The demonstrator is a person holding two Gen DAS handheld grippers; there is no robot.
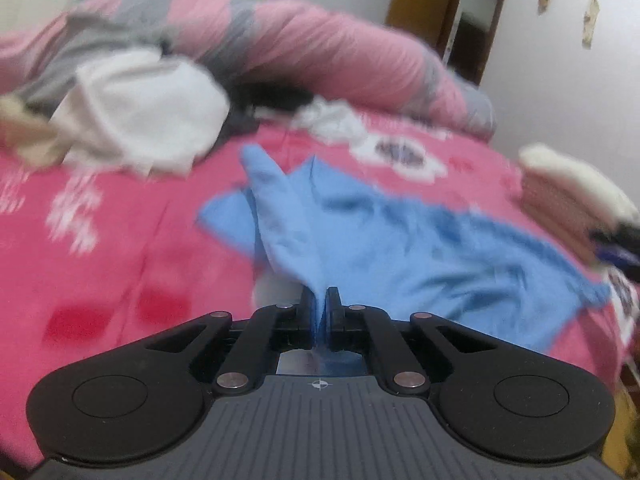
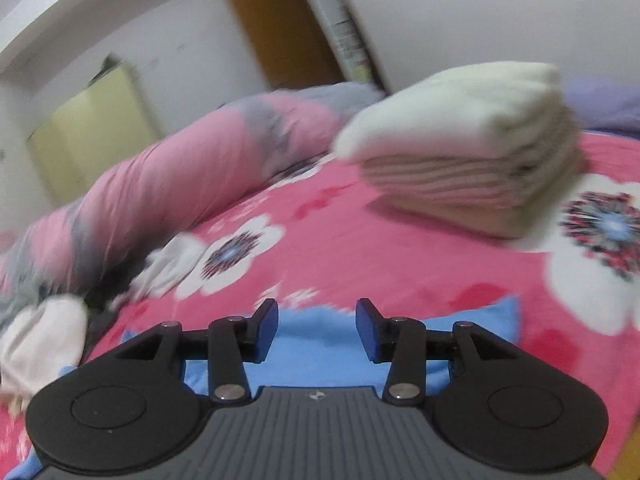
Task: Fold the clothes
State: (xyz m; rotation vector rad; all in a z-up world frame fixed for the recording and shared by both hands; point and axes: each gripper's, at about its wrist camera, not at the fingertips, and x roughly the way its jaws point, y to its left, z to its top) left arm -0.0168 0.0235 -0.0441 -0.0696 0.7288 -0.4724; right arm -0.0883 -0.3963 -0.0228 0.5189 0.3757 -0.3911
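A: Where's the blue shirt point(image 1: 400, 240)?

B: On the pink bed point(image 1: 120, 240), rumpled. The left hand-held gripper point(image 1: 319, 304) has its jaws pinched tight on a raised fold of it, and the cloth runs away from the jaws, ahead and to the right.

A: And the right hand-held gripper point(image 2: 317, 320)?

B: Jaws about half apart, nothing between them. It hangs over another part of the shirt, which lies directly below and just ahead of its fingers.

A: So which hand is nearer?

B: The left already has it. I'd judge the right only needs to drop a little onto the cloth beneath it.

A: Anything in the way?

B: A folded cream stack point(image 2: 460, 168) sits well ahead of the right; loose white clothes point(image 1: 140, 112) lie far left.
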